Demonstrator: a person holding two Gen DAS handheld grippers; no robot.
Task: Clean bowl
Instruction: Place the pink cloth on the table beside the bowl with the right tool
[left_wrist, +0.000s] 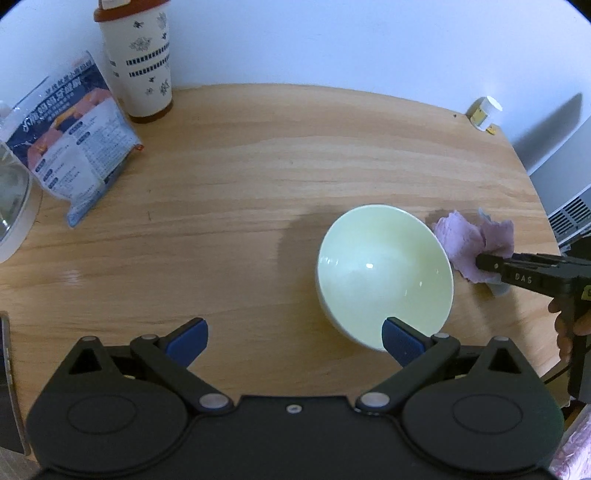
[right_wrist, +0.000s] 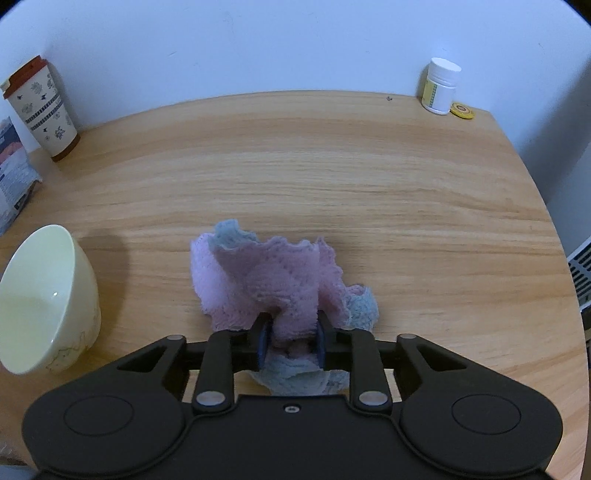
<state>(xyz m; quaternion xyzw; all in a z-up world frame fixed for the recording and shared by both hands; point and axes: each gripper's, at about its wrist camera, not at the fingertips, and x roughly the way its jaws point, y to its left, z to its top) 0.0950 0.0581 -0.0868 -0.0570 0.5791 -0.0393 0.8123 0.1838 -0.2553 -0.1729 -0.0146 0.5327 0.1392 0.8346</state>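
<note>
One pale cream bowl (left_wrist: 384, 275) sits on the wooden table (left_wrist: 240, 177) toward its right side and near front edge, tipped so that its opening faces up and to the left in the left wrist view; in the right wrist view it (right_wrist: 44, 299) leans at the left edge of the frame with faint line markings on its outer wall. One cloth (right_wrist: 273, 284), pink with light blue patches and scalloped edges, lies crumpled just to the right of the bowl, close beside its rim. Two grippers are present. The left gripper (left_wrist: 293, 339) hovers low over the front edge of the table with its blue-padded fingers spread wide and nothing between them; its right pad overlaps the bowl's near rim in the view, though contact cannot be confirmed. The right gripper (right_wrist: 291, 345) reaches in from the table's right edge, level with the surface, its fingers drawn in narrow and pinching a fold of the cloth. At the back left corner stands one tall patterned cup (left_wrist: 138, 62) with a brown lid, and beside it one printed snack packet (left_wrist: 74, 136). At the back right corner stands one small white bottle (right_wrist: 441, 86), with one small yellow disc (right_wrist: 461, 110) beside it.
</note>
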